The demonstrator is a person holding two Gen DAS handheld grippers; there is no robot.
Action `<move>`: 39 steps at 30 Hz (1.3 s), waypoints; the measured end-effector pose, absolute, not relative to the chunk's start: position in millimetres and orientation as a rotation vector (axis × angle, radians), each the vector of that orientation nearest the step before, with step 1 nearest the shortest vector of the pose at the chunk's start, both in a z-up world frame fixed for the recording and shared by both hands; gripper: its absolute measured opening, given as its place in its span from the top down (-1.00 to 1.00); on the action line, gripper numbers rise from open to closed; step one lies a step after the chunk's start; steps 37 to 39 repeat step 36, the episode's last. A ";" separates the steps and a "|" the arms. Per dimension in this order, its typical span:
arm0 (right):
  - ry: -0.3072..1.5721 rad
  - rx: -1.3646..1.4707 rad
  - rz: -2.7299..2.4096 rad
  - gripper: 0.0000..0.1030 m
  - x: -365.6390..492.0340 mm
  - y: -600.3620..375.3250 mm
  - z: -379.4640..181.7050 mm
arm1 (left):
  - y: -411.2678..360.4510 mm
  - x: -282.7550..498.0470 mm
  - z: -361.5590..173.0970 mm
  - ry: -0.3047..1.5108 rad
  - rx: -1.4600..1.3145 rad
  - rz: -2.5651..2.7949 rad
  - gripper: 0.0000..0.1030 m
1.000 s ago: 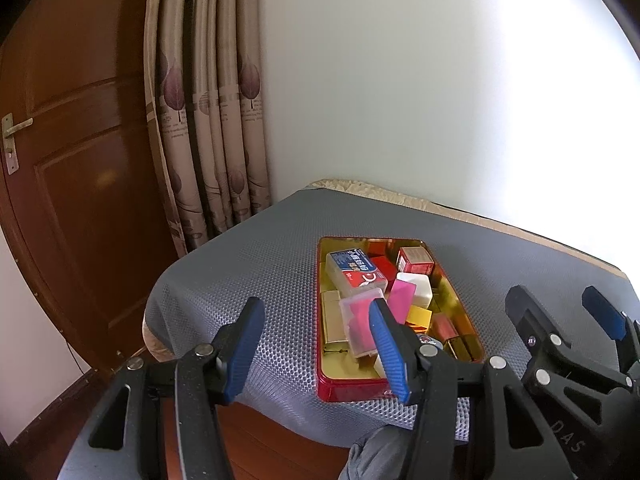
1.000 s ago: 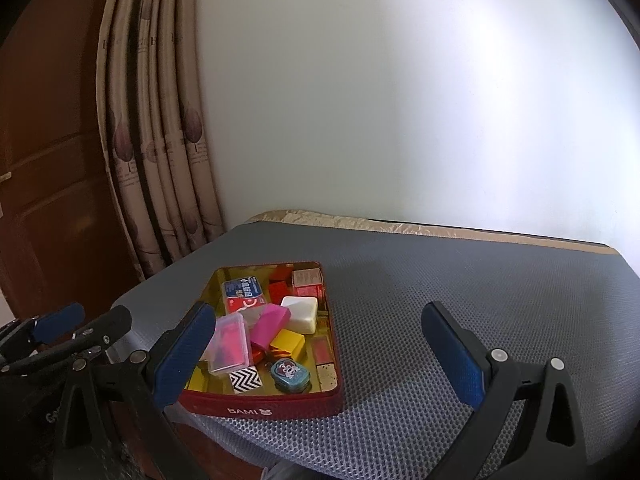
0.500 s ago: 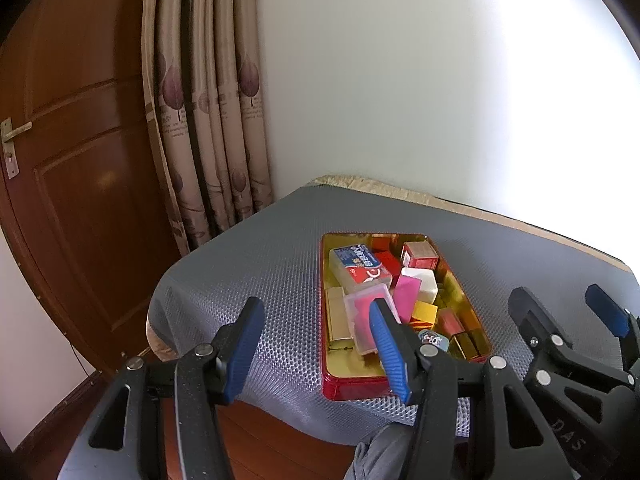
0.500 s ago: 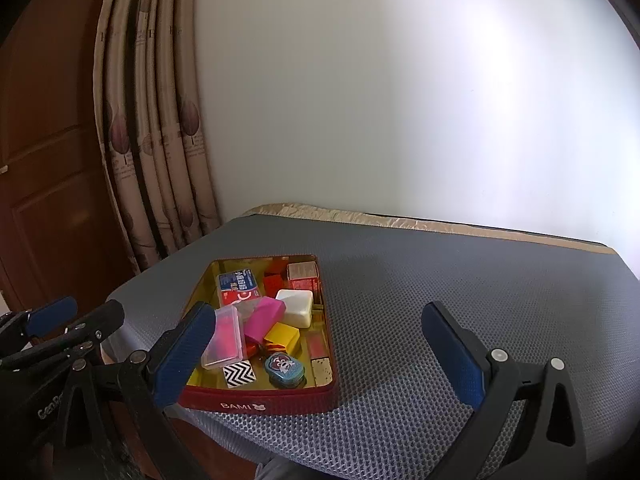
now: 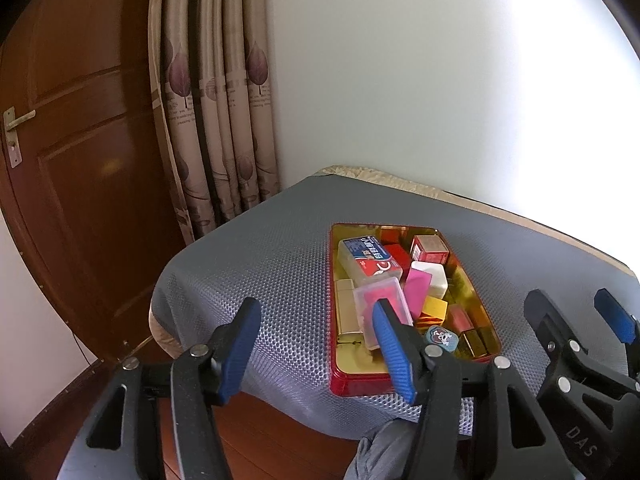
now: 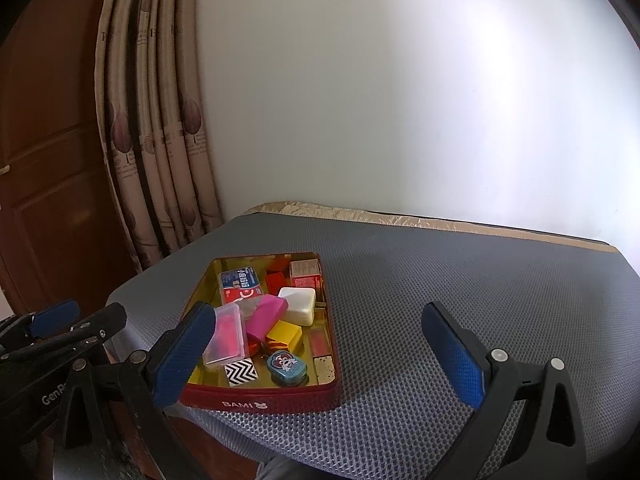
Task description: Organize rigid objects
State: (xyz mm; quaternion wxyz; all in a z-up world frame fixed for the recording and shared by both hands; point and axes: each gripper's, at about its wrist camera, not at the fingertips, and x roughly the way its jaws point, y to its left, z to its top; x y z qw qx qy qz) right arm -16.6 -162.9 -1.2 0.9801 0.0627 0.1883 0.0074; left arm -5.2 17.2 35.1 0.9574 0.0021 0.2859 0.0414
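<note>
Nearest to me, my left gripper (image 5: pixel 318 350) hangs short of the table's near edge, jaws spread wide, nothing between them. My right gripper (image 6: pixel 332 354) is likewise wide apart and empty; the black frame beside it reads "GenR…", the rest cut off. In the left view the right tool's frame shows "DAS".

Just beyond, the red tin tray (image 6: pixel 260 402) sits at the table's near-left corner, its front wall lettered "BAMI" with a small bear mark. Inside, front to back: a zigzag black-and-white tile (image 6: pixel 241 373), a teal cartoon tin (image 6: pixel 287 366), a clear case with pink contents (image 6: pixel 225 335), a magenta box (image 6: pixel 266 315), a yellow block (image 6: pixel 285 334), a white box (image 6: pixel 298 305), a blue-and-red toothpaste box (image 6: pixel 242 283), print unreadable, and a red carton (image 6: pixel 306 273).

Right of the tray, the grey mesh mat (image 6: pixel 460 280) lies bare to the tan far edge. Behind: leaf-print curtain (image 5: pixel 212 120), wooden door (image 5: pixel 72 140).
</note>
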 end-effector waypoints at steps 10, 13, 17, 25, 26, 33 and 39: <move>0.380 0.119 0.020 -0.98 -17.4 -162.1 -1.6 | 14.6 -5.0 33.9 0.579 0.013 0.090 -0.16; 0.387 0.112 0.026 -0.98 -17.5 -159.9 -2.7 | 14.5 -5.2 34.4 0.580 0.007 0.087 -0.16; 0.391 0.107 0.031 -0.98 -17.0 -158.8 -3.4 | 14.0 -4.8 34.0 0.586 0.003 0.081 -0.16; 0.398 0.107 0.026 -0.99 -16.6 -159.6 -3.8 | 16.0 -0.2 29.5 0.620 -0.018 0.049 -0.41; 0.400 0.110 0.025 -0.99 -16.5 -160.7 -3.9 | 16.2 0.7 28.5 0.631 -0.024 0.043 -0.44; 0.392 0.113 0.025 -0.99 -18.4 -162.6 -3.0 | 10.4 -1.8 28.4 0.620 -0.008 0.044 -0.47; 0.389 0.115 0.026 -0.99 -18.8 -163.8 -2.2 | 8.4 -4.1 30.7 0.602 0.008 0.060 -0.47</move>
